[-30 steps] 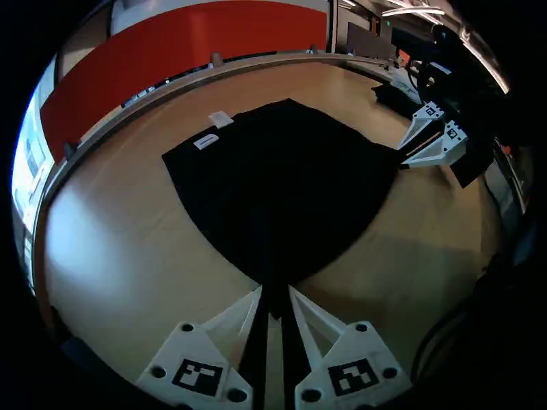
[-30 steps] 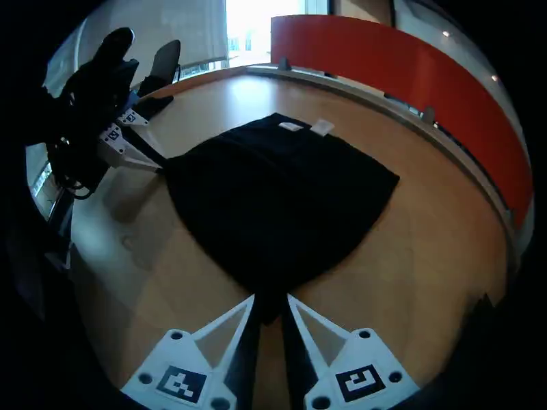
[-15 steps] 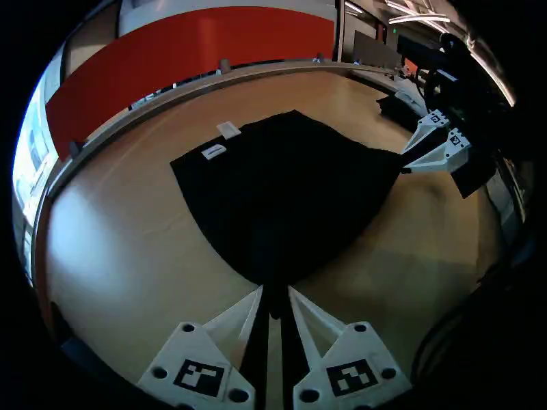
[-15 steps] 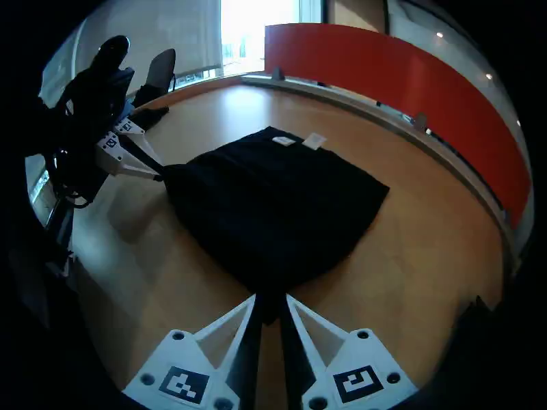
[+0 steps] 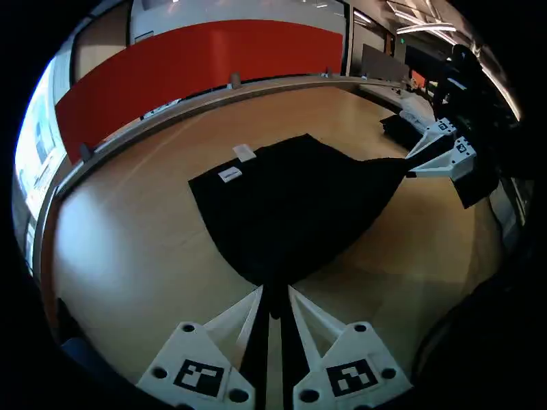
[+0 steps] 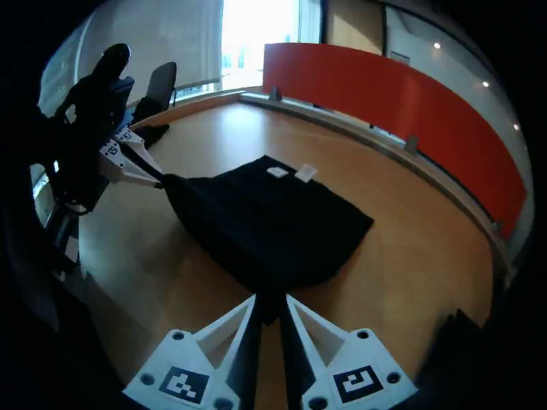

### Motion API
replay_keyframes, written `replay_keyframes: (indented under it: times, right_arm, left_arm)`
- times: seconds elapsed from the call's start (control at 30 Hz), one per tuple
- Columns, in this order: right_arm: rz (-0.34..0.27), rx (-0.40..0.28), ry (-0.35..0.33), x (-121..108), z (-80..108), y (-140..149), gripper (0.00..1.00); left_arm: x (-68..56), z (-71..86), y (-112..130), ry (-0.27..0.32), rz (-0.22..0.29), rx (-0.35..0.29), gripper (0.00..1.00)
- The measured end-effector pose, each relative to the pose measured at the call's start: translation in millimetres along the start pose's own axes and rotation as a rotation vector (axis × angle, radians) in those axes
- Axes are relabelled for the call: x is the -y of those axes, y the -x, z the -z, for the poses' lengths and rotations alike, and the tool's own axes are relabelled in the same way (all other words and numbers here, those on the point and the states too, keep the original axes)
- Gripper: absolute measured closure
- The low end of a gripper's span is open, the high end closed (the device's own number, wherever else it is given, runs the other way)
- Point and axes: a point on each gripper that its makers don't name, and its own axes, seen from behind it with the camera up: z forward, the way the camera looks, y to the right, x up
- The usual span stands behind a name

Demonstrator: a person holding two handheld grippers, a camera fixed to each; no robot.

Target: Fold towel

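While you hold its two near corners up, table (image 5: 137,225): pale wood, broad, curved along the far side. It carries the far part of the cloth and gives you a smooth bed for the fold.
Red partition (image 5: 198,61): upright along the table's far edge, well apart from the work.
Black towel (image 5: 294,198): the far edge lies flat on the table. The near edge is lifted and strung between your two tongs, so the cloth slopes up from the wood toward you.
Towel's feel: by my judgement soft, light and limp. It sags between the two holds and has no stiffness to keep a crease, so it will drape wherever you let it go. It will likely drag a little on the wood, so expect the flat part to creep if you pull low.
Towel's corners: the right places to hold, as I read it. A grip in the middle of an edge would let the ends droop and spoil the fold.
Left tongs (image 5: 275,301): fingers drawn together with dark cloth pinched between them, clamped on one near corner. In the right gripper view you can see them off to the side (image 6: 161,179), the corner pulled to a point.
Right tongs (image 6: 271,307): clamped the same way on the other near corner, and seen farther off in the left gripper view (image 5: 409,164).
White tags (image 5: 230,175): two small ones at the towel's far edge, one on the cloth and the other poking just past it. They make a fair mark to carry your corners toward.
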Motion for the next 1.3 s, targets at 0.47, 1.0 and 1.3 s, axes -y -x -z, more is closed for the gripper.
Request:
replay_keyframes:
  times: [0.47, 1.0, 1.3]
  right_arm:
    - [0.015, -0.052, 0.016, -1.9, 30.7, -33.1, 0.84]
    - [0.042, -0.096, 0.011, 4.3, 61.9, -64.0, 0.84]
    - [0.046, -0.098, 0.009, 6.5, 72.2, -69.3, 0.84]
  left_arm:
    - [-5.9, 37.3, -25.9, -0.023, 0.057, -0.042, 0.9]
    - [-9.0, 71.7, -42.4, -0.039, 0.085, -0.062, 0.9]
    - [-14.3, 86.5, -46.6, -0.036, 0.083, -0.056, 0.9]
